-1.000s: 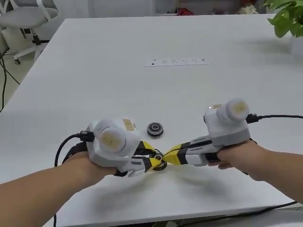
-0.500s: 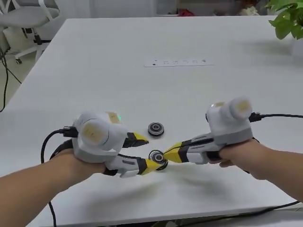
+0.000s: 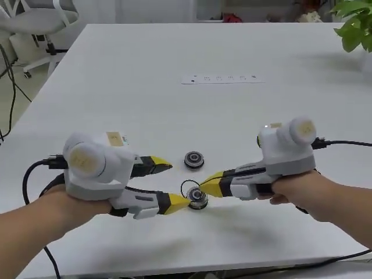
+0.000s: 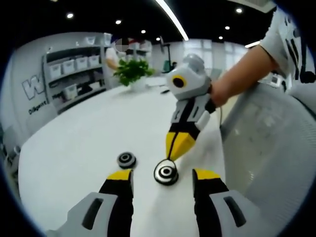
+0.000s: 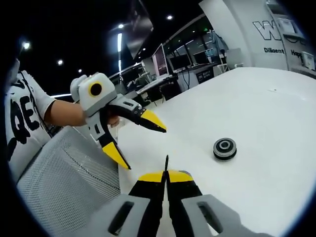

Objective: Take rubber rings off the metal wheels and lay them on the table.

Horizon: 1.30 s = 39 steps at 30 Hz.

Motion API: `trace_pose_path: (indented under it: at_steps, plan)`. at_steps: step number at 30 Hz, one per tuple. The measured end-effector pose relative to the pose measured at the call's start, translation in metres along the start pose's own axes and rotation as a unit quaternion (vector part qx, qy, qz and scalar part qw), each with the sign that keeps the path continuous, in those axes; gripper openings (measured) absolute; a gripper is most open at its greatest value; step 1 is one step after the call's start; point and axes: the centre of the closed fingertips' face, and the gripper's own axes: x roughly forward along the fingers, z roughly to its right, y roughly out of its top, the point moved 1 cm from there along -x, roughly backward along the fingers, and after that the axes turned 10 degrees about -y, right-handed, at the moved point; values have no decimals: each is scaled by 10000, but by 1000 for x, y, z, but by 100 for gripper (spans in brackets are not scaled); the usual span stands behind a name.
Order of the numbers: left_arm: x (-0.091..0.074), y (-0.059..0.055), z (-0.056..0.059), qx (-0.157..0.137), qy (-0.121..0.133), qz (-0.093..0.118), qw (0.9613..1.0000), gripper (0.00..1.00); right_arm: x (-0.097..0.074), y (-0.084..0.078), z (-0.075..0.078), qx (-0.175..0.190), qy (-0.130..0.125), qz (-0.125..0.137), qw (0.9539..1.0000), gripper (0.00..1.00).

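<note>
Near the table's front edge a small metal wheel lies flat. My right gripper is shut on a thin black rubber ring. The ring's loop reaches down to that wheel; I cannot tell whether it still hooks it. My left gripper is open, one jaw on each side of the wheel and neither touching it. A second wheel, with its black ring on, lies a little farther back.
A white strip with sockets lies flat at mid-table. A green plant stands at the far right corner, and an office chair beyond the far left corner. A black cable runs right from my right gripper.
My left gripper has opened and drawn back to the left from the near wheel. The right gripper stays shut at the wheel, and the ring's loop now stands out from it.
</note>
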Motion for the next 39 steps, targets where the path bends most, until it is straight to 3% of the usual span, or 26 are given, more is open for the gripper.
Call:
trace_pose_path:
  at_steps: [8, 12, 23, 39]
  plan:
    - [-19, 5, -8, -184, 194, 210, 9994, 53, 5, 10, -16, 47, 170, 142, 9997, 0]
    - [-26, 4, -8, -143, 257, 209, 9993, 54, 9, 15, -23, 39, 244, 191, 9995, 0]
    - [-54, -10, -12, -252, 462, 203, 9984, 59, 22, 24, -30, 11, 289, 300, 9991, 0]
    - [-74, -21, -11, -331, 607, 183, 9974, 63, 52, 6, -35, -194, 285, -80, 9994, 0]
